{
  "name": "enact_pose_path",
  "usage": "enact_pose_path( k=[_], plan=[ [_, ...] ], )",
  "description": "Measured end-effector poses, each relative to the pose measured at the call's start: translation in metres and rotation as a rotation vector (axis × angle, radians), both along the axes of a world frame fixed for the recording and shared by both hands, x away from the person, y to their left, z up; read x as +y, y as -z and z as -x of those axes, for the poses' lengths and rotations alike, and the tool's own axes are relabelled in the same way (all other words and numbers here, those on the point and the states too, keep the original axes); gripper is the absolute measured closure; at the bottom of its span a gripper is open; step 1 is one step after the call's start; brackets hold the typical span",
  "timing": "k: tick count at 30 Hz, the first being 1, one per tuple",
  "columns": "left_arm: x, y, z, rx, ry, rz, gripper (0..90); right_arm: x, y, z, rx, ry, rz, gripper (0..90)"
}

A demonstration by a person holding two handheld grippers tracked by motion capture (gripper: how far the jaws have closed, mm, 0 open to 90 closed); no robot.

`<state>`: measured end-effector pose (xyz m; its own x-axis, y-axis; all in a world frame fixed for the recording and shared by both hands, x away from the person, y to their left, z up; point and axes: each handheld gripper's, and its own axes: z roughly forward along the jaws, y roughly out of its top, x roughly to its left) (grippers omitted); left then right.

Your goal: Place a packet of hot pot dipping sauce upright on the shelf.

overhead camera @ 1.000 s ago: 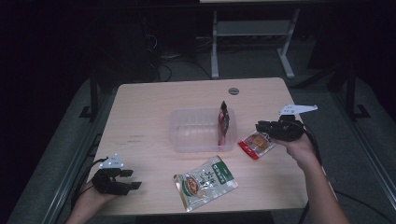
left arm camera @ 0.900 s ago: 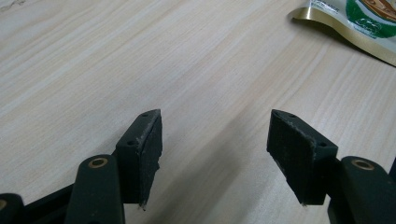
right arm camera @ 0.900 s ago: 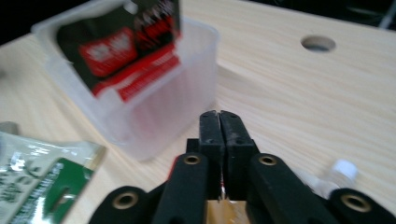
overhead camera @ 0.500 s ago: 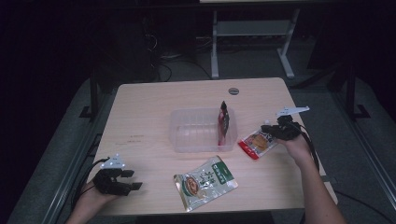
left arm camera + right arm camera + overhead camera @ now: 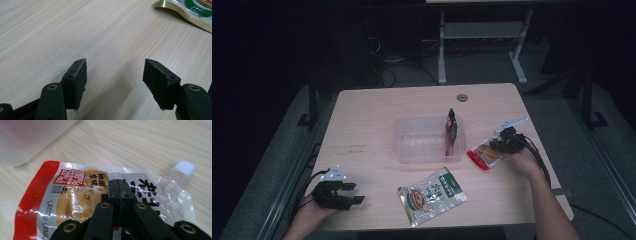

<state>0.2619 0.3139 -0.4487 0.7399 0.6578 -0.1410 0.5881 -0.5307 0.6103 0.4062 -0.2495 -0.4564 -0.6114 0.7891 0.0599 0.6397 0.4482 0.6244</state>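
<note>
**Right claw clenched over the spouted pouch**

My right gripper point(image 5: 119, 186) sits jaws together over the spouted pouch point(image 5: 82, 195) near the table's point(image 5: 377, 107) right edge; its white cap point(image 5: 183, 167) shows here. My left gripper point(image 5: 115, 72) gapes empty at the near-left corner. Clear tray point(image 5: 424, 142) mid-table, green pouch point(image 5: 432, 195) by the near edge.

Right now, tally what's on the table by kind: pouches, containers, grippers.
Pouches: 3 (red spouted pouch, green pouch, dark red pouch standing in the container)
Clear plastic containers: 1
Grippers: 2 (left gripper, right gripper)
Total: 6
</note>
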Motion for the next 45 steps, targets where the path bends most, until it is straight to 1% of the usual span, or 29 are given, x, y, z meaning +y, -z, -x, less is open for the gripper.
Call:
enact_pose_path(
  k=[4,5,6,7,10,12,13,15,17,18,21,23,25,27,29,32,34,38,39,40,42,43,44,45],
  plan=[
    [-0.001,0.000,0.000,0.005,-0.001,-0.001,35.4,0.001,0.002,-0.001,0.013,-0.005,0.004,90.0],
    [-0.001,0.000,0.000,0.005,-0.002,0.001,35.4,0.001,0.003,0.000,0.031,-0.009,0.012,90.0],
    [-0.001,0.000,0.000,0.006,-0.002,0.001,35.4,0.001,0.003,0.000,0.031,-0.009,0.012,90.0],
    [-0.001,0.000,0.000,0.006,-0.002,0.001,35.4,0.002,0.004,0.001,0.042,-0.018,0.018,90.0],
    [0.000,0.000,0.000,0.003,-0.001,-0.002,35.4,0.002,0.004,0.003,0.044,-0.015,0.016,90.0],
    [0.001,0.000,0.000,0.002,0.001,-0.004,35.4,0.004,0.003,0.005,0.046,-0.030,0.032,90.0],
    [0.001,0.000,0.000,0.003,-0.003,-0.001,35.4,0.005,0.002,0.008,0.054,-0.037,0.043,90.0],
    [0.001,0.000,0.000,0.003,-0.003,0.000,35.3,0.006,0.002,0.009,0.056,-0.044,0.049,90.0],
    [0.001,0.000,0.000,0.002,-0.002,-0.001,35.3,0.008,0.001,0.013,0.060,-0.060,0.061,90.0],
    [0.001,-0.001,0.000,0.000,0.003,-0.004,35.4,0.011,0.000,0.018,0.067,-0.078,0.070,90.0],
    [0.001,0.000,0.001,0.002,0.000,-0.001,35.4,0.012,-0.001,0.022,0.070,-0.096,0.077,90.0],
    [0.001,0.000,0.001,0.001,0.000,-0.002,35.4,0.014,-0.001,0.030,0.075,-0.128,0.088,90.0],
    [0.001,0.000,0.001,0.002,-0.001,-0.002,35.4,0.014,-0.002,0.031,0.076,-0.130,0.088,90.0],
    [0.000,-0.001,0.001,-0.001,0.003,-0.007,35.4,0.014,-0.002,0.036,0.079,-0.143,0.086,90.0],
    [0.000,-0.001,0.001,0.002,0.003,-0.003,35.4,0.016,-0.002,0.042,0.078,-0.160,0.086,90.0],
    [0.000,-0.001,0.001,0.003,0.005,-0.005,35.4,0.017,-0.002,0.044,0.082,-0.171,0.083,90.0],
    [0.000,-0.001,0.001,-0.002,0.006,-0.004,35.4,0.018,-0.002,0.048,0.080,-0.191,0.084,90.0],
    [0.000,-0.001,0.002,0.002,0.003,-0.001,35.4,0.021,-0.002,0.058,0.082,-0.220,0.082,90.0],
    [0.000,-0.001,0.001,0.004,0.006,-0.003,35.4,0.021,-0.002,0.060,0.085,-0.227,0.086,90.0],
    [0.000,-0.001,0.001,0.004,0.006,-0.003,35.4,0.022,-0.002,0.066,0.079,-0.248,0.089,90.0],
    [-0.001,-0.001,0.001,0.004,0.007,-0.005,35.4,0.023,-0.003,0.068,0.082,-0.252,0.090,90.0],
    [-0.001,-0.001,0.001,0.003,0.010,-0.008,35.4,0.024,-0.003,0.073,0.080,-0.265,0.097,90.0],
    [-0.001,-0.001,0.001,0.003,0.010,-0.008,35.4,0.025,-0.004,0.074,0.069,-0.265,0.109,90.0],
    [-0.001,-0.001,0.001,0.002,0.007,-0.005,35.4,0.025,-0.004,0.074,0.069,-0.265,0.109,90.0]
  ],
)
